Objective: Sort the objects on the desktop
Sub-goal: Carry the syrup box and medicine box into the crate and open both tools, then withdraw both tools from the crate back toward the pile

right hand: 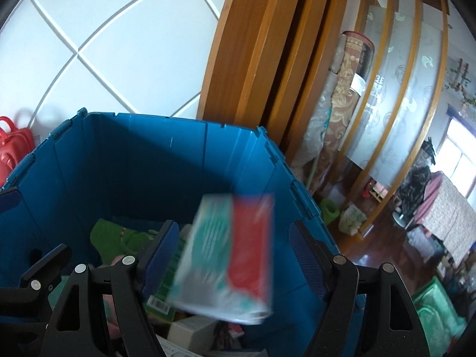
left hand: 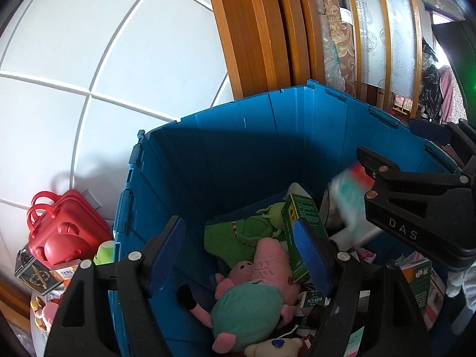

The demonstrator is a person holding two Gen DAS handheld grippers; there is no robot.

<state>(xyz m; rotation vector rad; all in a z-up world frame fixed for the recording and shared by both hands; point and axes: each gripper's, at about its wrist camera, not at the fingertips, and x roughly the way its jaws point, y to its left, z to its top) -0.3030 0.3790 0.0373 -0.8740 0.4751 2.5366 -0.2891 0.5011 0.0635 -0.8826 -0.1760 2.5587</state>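
Fingers of the right gripper point(right hand: 235, 255) stand wide, a blurred red, white and teal box point(right hand: 229, 255) between them touching neither pad that I can tell, over the one blue crate point(right hand: 134, 154). Left gripper point(left hand: 241, 255) is wide too, its right pad just beside a green carton point(left hand: 300, 235) leaning in the crate; whether they touch I cannot tell. Crate holds two pink plush toys point(left hand: 267, 264), one green plush point(left hand: 253, 232), one cream bear point(left hand: 276, 348); one red case point(left hand: 59, 232) stands left of it.
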